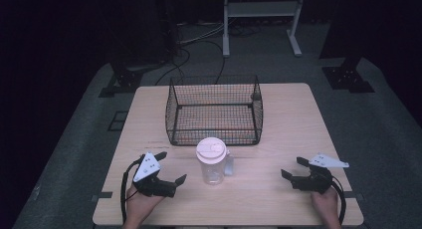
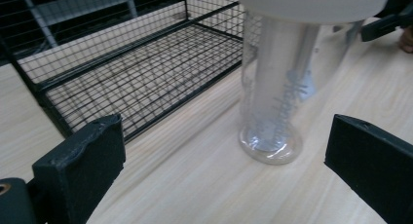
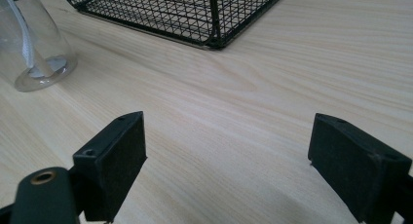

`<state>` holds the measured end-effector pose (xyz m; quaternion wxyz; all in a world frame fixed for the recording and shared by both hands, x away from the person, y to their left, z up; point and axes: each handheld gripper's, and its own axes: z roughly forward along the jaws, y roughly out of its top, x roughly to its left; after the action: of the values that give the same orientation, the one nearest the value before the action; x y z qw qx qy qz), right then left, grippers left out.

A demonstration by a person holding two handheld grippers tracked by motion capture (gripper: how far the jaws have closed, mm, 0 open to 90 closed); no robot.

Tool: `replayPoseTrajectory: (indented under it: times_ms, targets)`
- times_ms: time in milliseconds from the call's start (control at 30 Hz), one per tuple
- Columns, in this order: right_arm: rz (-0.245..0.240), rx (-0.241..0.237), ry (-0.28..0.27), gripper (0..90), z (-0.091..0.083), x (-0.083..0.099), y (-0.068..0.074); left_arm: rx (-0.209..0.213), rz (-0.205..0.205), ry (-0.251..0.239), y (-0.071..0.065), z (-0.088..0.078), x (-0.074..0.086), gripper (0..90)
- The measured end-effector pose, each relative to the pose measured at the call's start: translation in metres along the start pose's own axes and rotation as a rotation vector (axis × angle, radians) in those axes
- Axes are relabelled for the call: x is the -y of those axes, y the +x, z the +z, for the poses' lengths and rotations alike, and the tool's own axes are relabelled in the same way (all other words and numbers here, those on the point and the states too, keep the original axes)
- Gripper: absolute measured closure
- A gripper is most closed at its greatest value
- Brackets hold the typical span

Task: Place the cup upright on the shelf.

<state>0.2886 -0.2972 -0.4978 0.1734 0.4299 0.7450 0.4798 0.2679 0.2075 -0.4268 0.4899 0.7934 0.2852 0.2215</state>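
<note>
In the high view, a clear cup (image 1: pixel 213 163) with a white lid stands upright on the table (image 1: pixel 288 119), just near of the wire basket (image 1: pixel 215 109) and between the two grippers. The left gripper (image 1: pixel 170 168) is near the cup on its left with jaws spread; the right gripper (image 1: pixel 293 167) is well apart on the right, jaws also spread. In the left gripper view, the cup (image 2: pixel 280 87) rises between the open jaws but farther away, with the basket (image 2: pixel 131 63) to its left; I judge the step is to grasp the cup, so the gripper should go forward until the wall is between the pads, below the lid, and then close gently because the thin plastic may bend. In the right gripper view, the jaws are spread over bare wood, the cup base (image 3: pixel 36 63) is at far left, and this gripper should wait.
</note>
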Motion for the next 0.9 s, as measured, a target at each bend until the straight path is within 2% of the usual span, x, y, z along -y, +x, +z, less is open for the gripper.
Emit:
replayPoseTrajectory:
  times_ms: [67,267,533,800,833,900]
  targets:
    - [0.000,-0.001,0.000,12.9,0.000,0.000,0.000,0.031,-0.005,0.004,-0.001,-0.001,-0.003,0.3]
    - [-0.001,-0.004,0.001,12.9,0.000,0.000,0.000,0.063,0.004,0.009,-0.002,-0.004,-0.009,0.3]
    - [-0.003,-0.006,0.001,12.9,0.000,0.000,0.000,0.116,0.038,0.018,-0.006,-0.009,-0.023,0.3]
    - [-0.003,-0.008,0.001,12.9,0.000,0.000,0.000,0.169,0.057,0.025,-0.011,-0.004,-0.035,0.3]
    - [-0.002,-0.009,0.001,12.9,0.000,0.000,0.000,0.170,0.077,0.028,-0.013,-0.001,-0.039,0.3]
    - [-0.003,-0.010,0.001,12.9,0.000,0.000,0.000,0.173,0.084,0.032,-0.013,0.000,-0.041,0.3]
